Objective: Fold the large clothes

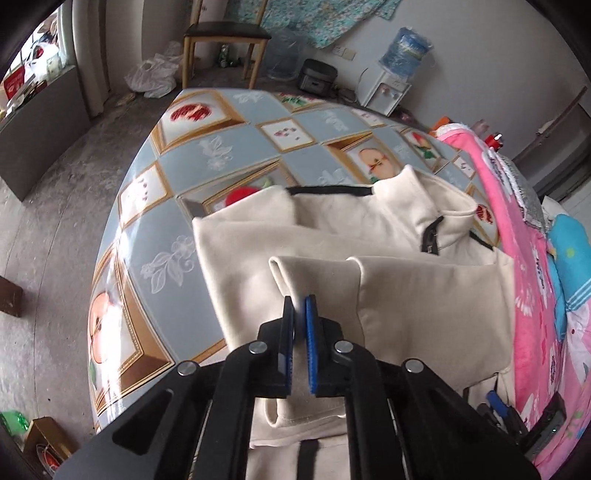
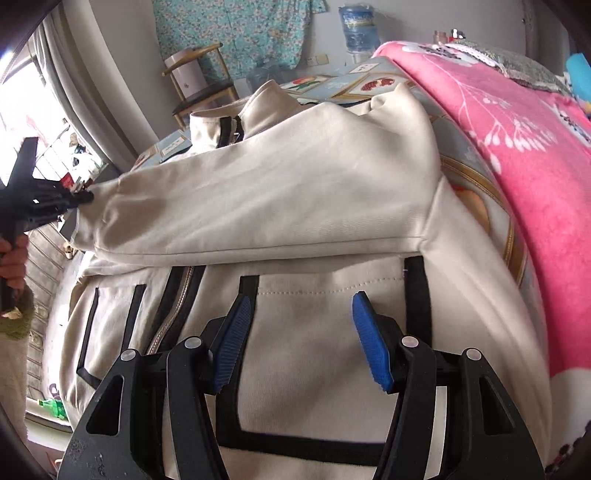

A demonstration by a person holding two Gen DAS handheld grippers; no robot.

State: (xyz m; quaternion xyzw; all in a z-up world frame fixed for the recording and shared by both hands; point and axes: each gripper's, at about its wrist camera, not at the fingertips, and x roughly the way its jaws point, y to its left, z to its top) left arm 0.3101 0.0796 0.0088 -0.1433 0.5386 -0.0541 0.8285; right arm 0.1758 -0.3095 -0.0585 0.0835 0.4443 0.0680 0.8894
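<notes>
Now your left gripper (image 1: 299,306) pinches the sleeve (image 2: 258,199) cuff of the cream jacket (image 2: 303,332), pads pressed together on soft fabric. Your right gripper (image 2: 301,306) is spread above the black-trimmed pocket (image 2: 314,350), touching nothing. The jacket lies on the glossy tablecloth (image 1: 177,236), beside a pink blanket (image 2: 517,155).

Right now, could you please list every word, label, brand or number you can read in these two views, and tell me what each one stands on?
No text can be read with certainty.
Pink blanket: white printed marks, too blurred to read.
Water bottle: blue label, too small to read.
Red packaging by the window: markings too small to read.
Cream jacket: no print or brand visible.
</notes>
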